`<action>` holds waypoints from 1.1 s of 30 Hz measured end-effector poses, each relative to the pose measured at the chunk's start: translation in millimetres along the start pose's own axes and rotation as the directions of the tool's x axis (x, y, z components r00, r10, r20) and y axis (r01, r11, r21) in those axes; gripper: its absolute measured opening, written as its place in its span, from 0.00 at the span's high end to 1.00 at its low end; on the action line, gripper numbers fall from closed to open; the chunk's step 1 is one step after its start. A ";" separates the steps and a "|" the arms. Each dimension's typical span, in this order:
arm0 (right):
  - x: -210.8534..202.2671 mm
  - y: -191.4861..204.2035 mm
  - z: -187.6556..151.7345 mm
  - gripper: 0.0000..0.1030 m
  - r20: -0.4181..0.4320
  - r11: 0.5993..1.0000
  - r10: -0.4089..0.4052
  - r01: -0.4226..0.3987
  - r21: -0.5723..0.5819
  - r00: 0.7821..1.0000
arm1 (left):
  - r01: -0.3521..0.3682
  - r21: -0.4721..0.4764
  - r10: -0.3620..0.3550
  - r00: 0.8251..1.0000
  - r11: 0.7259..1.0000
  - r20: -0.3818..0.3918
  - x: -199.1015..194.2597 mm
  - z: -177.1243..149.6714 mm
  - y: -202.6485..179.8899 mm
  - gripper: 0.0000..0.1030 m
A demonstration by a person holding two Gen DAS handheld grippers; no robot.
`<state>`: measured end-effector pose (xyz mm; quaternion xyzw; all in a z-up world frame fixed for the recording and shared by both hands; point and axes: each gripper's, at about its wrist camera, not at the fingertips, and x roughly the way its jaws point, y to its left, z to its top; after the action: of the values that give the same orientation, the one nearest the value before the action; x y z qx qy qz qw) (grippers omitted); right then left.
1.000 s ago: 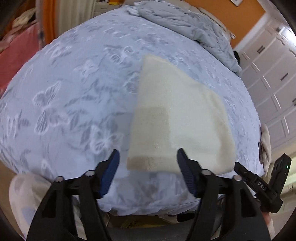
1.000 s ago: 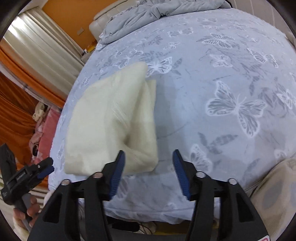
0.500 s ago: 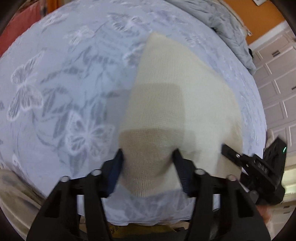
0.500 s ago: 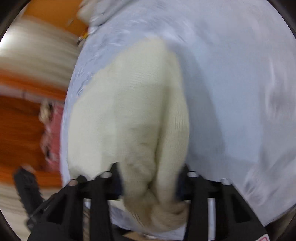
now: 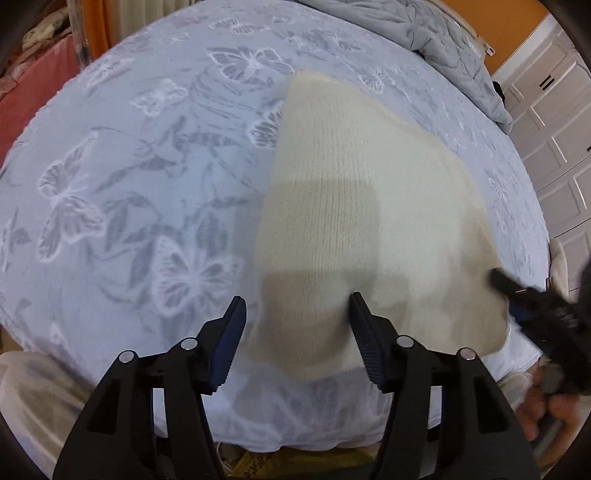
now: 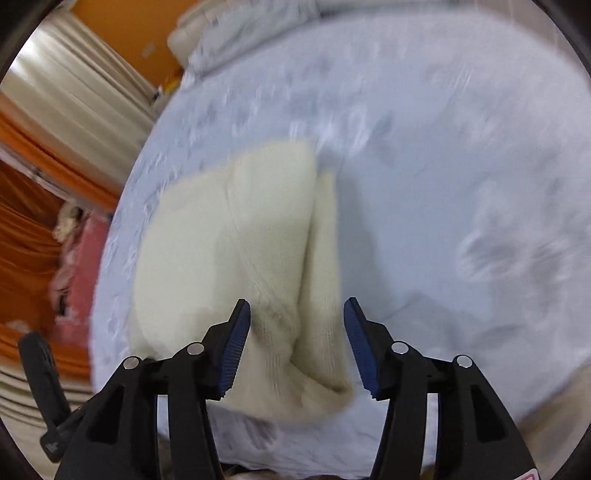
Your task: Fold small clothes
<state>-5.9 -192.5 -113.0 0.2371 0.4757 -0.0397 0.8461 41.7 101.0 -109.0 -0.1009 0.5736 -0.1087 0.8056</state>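
Home bedroom: bed w/ butterfly-print sheet, grey quilt bunched at its far end, white panelled wardrobe doors beside bed, orange wall & pale curtains beyond it.

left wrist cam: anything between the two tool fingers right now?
Yes: the near corner of the cream knit garment lies between the left tool's opening fingers, pads clear of it, on the butterfly bedsheet. Left wrist view.

Knit garment lies on bed, near its edge
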 end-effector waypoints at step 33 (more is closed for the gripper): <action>19.0 24.9 -49.0 0.92 -0.076 0.961 -0.151 0.128 -0.245 0.986 | -0.223 0.182 0.200 0.970 0.958 0.138 -49.0 -32.1 -52.8 0.46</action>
<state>-26.8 -145.9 -140.9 0.1010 0.5317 -0.0304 0.8403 -7.5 63.6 -59.9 0.0349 0.5187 -0.0717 0.8512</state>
